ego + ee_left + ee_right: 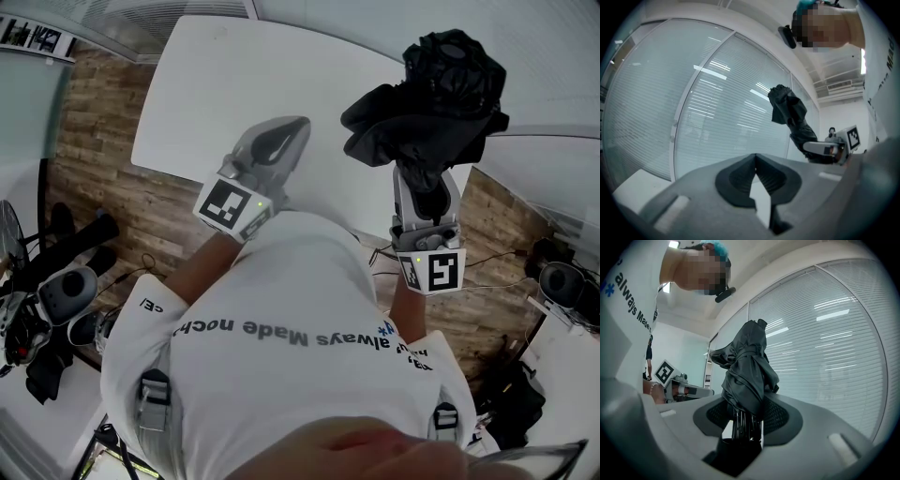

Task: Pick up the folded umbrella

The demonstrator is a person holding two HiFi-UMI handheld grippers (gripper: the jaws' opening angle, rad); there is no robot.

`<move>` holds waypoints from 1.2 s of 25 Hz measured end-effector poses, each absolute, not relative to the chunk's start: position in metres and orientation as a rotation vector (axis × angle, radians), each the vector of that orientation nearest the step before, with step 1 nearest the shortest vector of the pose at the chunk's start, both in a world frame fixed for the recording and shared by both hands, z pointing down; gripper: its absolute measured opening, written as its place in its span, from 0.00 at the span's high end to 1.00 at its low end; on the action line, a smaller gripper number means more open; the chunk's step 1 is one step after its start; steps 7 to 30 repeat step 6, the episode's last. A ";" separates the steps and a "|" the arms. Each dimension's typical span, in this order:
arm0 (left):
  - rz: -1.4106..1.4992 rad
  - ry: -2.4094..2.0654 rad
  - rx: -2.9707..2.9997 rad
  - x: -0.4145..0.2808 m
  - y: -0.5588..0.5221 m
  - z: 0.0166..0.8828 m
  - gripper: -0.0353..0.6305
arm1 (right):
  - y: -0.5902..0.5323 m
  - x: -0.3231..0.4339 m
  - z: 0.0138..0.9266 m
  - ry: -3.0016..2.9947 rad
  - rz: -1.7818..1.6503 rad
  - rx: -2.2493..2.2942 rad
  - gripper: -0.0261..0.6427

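Note:
The folded black umbrella (433,92) is lifted off the table, and my right gripper (428,190) is shut on its lower end. In the right gripper view the umbrella (747,373) stands up from between the jaws, its loose fabric bunched and its ribs showing at the pads. My left gripper (279,142) hangs to the left over the table's near edge, shut with nothing in it. In the left gripper view its jaws (755,159) meet at the tips, and the umbrella (790,115) shows to the right.
A white table (234,84) lies ahead on a wood-plank floor. Dark equipment and a grey round device (66,292) sit at the left, and cables and more gear at the right (562,281). A glass wall with blinds (708,117) stands beyond.

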State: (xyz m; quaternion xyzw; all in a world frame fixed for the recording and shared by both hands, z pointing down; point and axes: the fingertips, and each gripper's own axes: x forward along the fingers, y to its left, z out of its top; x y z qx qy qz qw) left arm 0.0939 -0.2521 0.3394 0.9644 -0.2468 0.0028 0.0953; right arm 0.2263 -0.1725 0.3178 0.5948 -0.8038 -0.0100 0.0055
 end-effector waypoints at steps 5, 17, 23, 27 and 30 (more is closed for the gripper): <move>0.003 -0.734 2.858 0.090 -0.256 0.339 0.94 | -0.176 0.223 0.316 -2.514 -0.040 1.863 0.70; 0.002 -0.734 2.859 0.094 -0.254 0.337 0.94 | -0.174 0.228 0.315 -2.514 -0.041 1.865 0.70; 0.002 -0.734 2.859 0.094 -0.254 0.337 0.94 | -0.174 0.228 0.315 -2.514 -0.041 1.865 0.70; 0.002 -0.734 2.859 0.094 -0.254 0.337 0.94 | -0.174 0.228 0.315 -2.514 -0.041 1.865 0.70; 0.002 -0.734 2.859 0.094 -0.254 0.337 0.94 | -0.174 0.228 0.315 -2.514 -0.041 1.865 0.70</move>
